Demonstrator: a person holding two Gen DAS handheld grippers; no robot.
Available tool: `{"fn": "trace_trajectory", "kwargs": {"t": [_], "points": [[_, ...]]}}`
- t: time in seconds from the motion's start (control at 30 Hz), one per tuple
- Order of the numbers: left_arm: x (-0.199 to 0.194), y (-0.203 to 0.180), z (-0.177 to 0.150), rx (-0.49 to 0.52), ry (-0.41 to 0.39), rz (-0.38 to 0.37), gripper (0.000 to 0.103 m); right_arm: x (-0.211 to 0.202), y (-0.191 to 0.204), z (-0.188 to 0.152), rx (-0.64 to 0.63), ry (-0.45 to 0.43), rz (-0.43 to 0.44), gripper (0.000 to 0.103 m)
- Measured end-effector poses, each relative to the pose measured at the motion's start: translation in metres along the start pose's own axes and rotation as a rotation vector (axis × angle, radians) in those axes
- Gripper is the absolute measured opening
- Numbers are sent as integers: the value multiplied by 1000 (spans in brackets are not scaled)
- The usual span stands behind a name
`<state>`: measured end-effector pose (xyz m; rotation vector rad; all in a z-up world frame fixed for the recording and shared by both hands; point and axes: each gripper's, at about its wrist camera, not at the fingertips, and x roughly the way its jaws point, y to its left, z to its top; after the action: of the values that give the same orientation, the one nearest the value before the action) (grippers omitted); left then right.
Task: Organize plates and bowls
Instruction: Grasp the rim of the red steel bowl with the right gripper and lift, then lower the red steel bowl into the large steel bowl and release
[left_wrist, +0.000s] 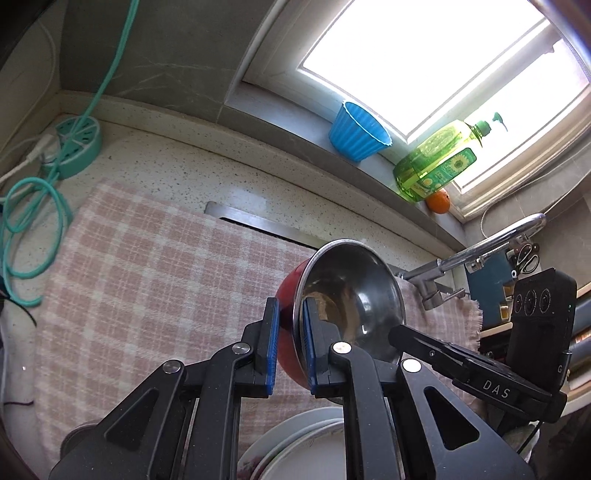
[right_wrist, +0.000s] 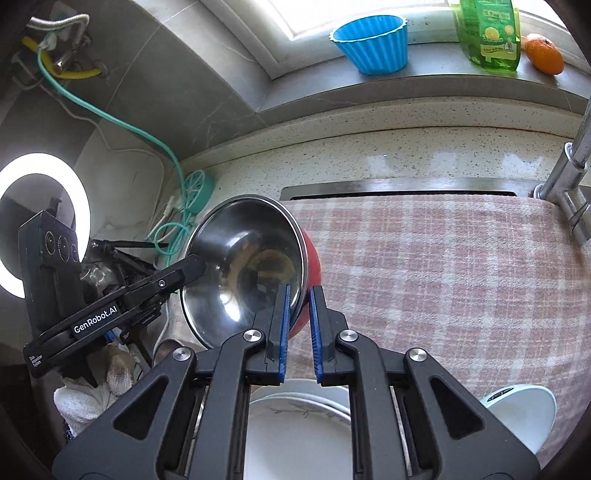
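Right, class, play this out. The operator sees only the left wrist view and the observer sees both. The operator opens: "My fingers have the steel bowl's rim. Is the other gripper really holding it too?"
Observer: Yes. The right gripper is shut on the bowl rim, with one finger inside and one on the red outside.
Operator: Any other bowl around?
Observer: A white bowl sits at the cloth's near edge, right of the plates.
Operator: What else am I missing?
Observer: A lit ring light at the scene's left edge.
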<state>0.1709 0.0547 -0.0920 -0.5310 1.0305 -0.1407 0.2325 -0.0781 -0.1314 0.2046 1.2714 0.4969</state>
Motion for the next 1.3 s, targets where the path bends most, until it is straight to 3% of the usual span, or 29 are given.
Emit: {"fn": "trace_trajectory", "kwargs": {"t": [0.27, 0.7, 1.3], "points": [[-44, 33, -31, -49, -33, 9, 11, -8, 51, -32, -96, 19, 47, 11], [-97, 80, -78, -136, -88, 56, 11, 16, 109, -77, -209, 111, 87, 11], [-100, 115, -123, -187, -23, 124, 11, 62, 126, -119, -293, 231, 37, 11]]}}
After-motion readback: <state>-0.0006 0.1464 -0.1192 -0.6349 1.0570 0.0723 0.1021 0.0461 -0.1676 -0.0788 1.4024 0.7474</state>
